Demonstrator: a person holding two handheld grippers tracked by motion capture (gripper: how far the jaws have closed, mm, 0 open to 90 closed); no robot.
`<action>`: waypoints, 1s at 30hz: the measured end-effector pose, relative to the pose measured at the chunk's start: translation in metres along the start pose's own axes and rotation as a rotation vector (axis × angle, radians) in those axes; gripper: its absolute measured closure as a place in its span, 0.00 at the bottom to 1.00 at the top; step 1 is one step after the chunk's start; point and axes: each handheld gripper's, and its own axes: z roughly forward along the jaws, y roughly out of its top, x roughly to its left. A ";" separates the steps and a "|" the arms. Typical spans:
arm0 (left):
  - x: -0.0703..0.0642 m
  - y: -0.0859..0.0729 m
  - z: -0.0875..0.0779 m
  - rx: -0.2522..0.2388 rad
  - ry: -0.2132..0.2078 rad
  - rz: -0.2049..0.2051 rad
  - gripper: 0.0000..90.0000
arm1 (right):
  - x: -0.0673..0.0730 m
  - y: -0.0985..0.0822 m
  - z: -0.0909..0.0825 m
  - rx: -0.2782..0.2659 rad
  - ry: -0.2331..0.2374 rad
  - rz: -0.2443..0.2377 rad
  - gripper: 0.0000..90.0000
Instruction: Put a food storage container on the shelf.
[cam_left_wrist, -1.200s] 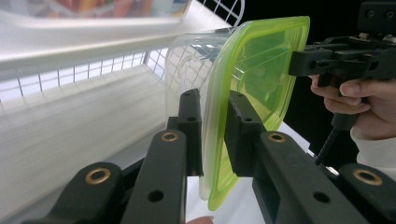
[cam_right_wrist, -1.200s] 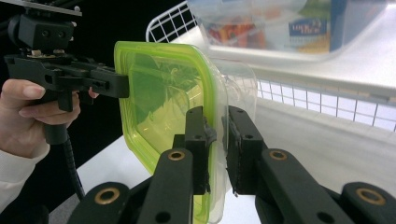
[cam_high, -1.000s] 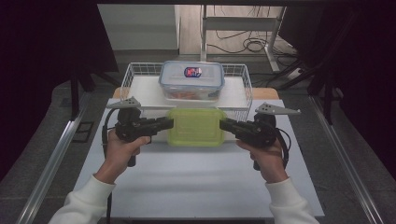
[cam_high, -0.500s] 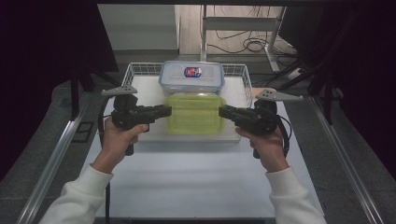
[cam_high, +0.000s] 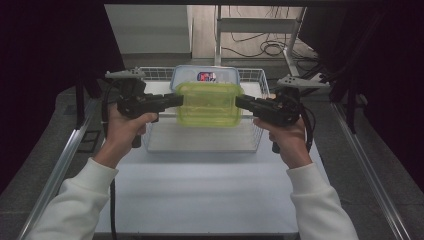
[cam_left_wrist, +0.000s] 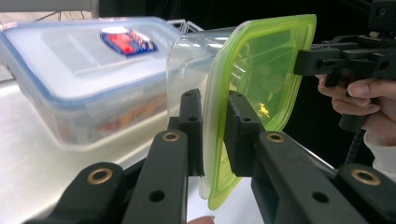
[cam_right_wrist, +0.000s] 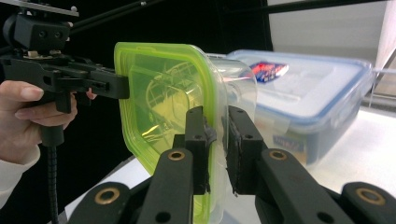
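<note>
Two grippers (cam_high: 180, 100) (cam_high: 239, 102), rounded translucent green-lidded container (cam_high: 209, 102)

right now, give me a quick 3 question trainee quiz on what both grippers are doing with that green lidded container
1. True or false: each gripper's jaws clamp the rim of the green-lidded container.
2. What stands behind it in the wire basket? A) a blue-rimmed lidded box B) a kettle C) a bowl
3. Does the container rest on the table?

Key: 1 true: left gripper and right gripper pinch opposite edges. 2 A, the blue-rimmed box. 3 No, it is held up above the basket.
</note>
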 end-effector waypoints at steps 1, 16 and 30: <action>0.000 0.003 0.000 0.000 0.004 0.004 0.88 | -0.001 0.004 0.001 -0.002 -0.004 -0.002 0.88; 0.025 0.060 0.009 0.016 -0.014 0.004 0.88 | -0.016 0.050 0.014 -0.015 -0.036 0.030 0.88; 0.070 0.064 0.033 0.056 0.008 -0.112 0.88 | -0.055 0.062 0.058 0.066 -0.038 0.151 0.88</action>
